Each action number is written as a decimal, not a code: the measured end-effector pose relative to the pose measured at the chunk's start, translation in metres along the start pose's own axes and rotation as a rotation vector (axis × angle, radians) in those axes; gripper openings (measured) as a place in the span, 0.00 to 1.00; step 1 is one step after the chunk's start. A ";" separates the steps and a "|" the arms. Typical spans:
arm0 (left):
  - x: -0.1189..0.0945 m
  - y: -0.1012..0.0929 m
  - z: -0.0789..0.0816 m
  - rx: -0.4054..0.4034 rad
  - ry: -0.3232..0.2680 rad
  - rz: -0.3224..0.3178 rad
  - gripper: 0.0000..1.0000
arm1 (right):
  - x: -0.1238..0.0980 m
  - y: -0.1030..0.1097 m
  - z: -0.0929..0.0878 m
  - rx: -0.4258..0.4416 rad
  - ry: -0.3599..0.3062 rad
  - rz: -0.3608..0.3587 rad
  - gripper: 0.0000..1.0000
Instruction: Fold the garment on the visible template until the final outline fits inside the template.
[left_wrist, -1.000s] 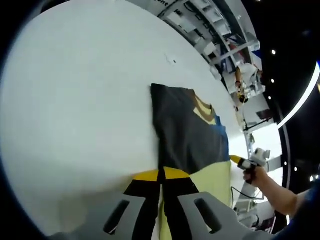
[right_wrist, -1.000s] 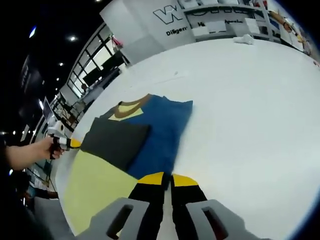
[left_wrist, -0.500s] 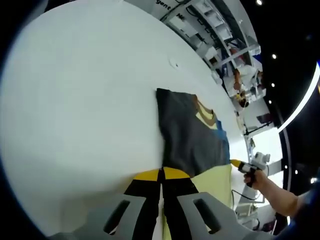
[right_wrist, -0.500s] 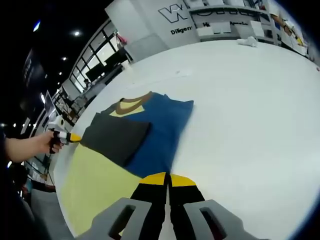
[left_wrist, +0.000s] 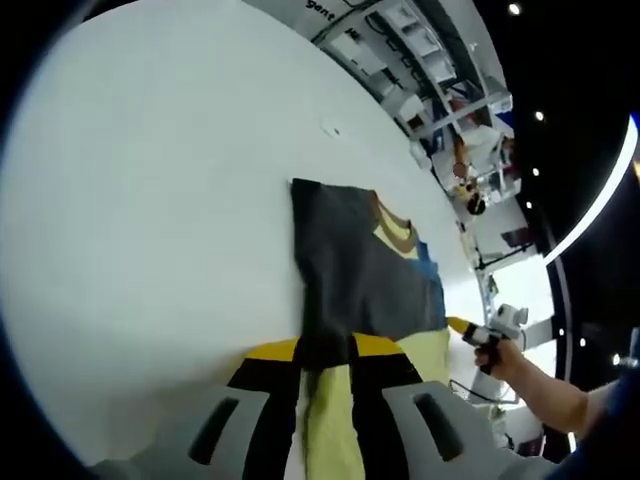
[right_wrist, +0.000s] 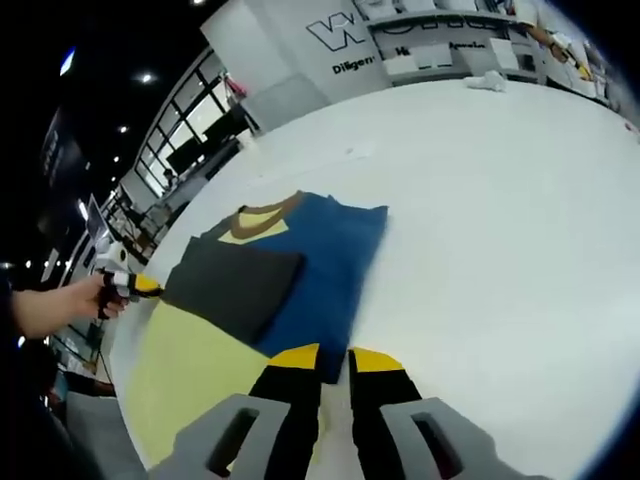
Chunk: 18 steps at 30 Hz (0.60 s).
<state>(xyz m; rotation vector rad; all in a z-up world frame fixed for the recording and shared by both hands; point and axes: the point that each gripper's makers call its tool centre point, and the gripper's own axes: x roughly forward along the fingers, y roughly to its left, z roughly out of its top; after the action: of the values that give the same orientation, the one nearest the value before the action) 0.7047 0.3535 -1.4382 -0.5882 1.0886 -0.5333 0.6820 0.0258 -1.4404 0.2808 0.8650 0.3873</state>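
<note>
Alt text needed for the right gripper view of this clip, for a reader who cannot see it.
A partly folded garment, blue with a dark grey panel folded over it, lies on a yellow template on a white table. The right gripper is open at its near corner; the left gripper is at its far edge.

Both grippers are opening: the left gripper (left_wrist: 326, 372) over the garment's (left_wrist: 355, 270) dark edge, the right gripper (right_wrist: 334, 368) at its blue hem.
</note>
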 end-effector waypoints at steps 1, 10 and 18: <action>0.000 0.002 -0.002 0.018 0.013 0.014 0.12 | 0.001 0.001 0.000 -0.003 0.001 0.002 0.06; -0.008 0.012 -0.001 0.012 -0.008 0.031 0.03 | 0.000 -0.002 -0.003 -0.049 0.023 0.010 0.00; -0.009 0.009 -0.005 -0.009 -0.017 0.022 0.04 | -0.002 -0.002 -0.004 -0.035 0.015 0.013 0.00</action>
<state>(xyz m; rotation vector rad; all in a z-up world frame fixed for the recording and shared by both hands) 0.6976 0.3647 -1.4400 -0.5866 1.0809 -0.5038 0.6784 0.0229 -1.4421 0.2518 0.8711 0.4168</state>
